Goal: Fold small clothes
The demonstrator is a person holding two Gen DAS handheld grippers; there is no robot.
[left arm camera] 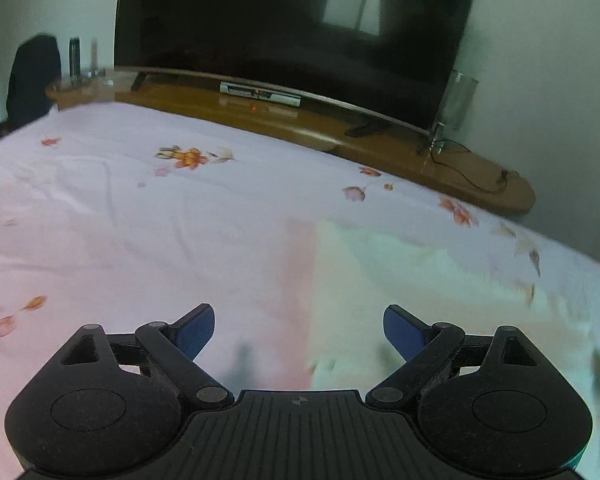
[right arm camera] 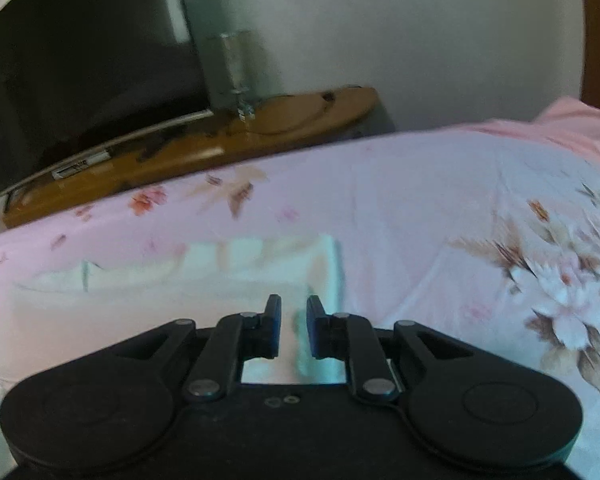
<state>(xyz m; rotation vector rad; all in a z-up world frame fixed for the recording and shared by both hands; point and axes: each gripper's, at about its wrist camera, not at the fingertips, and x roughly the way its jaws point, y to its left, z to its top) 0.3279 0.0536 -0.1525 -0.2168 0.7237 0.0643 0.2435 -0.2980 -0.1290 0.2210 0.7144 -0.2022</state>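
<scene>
Folding a small pale cloth (left arm camera: 400, 280) on the bed (left arm camera: 120, 208).

I worry the cloth could slip or bunch up, because both views are blurry and my right gripper (right arm camera: 293, 326) may have only a thin bit of it. Its fingers are close together with a small gap, and pale cloth shows in that gap, but I cannot tell if it is pinched. My left gripper (left arm camera: 299, 332) is wide apart and holds nothing, hanging over the cloth's left edge. The cloth lies in the middle of the bed, well back from the far edge by the TV (left arm camera: 292, 32).
</scene>
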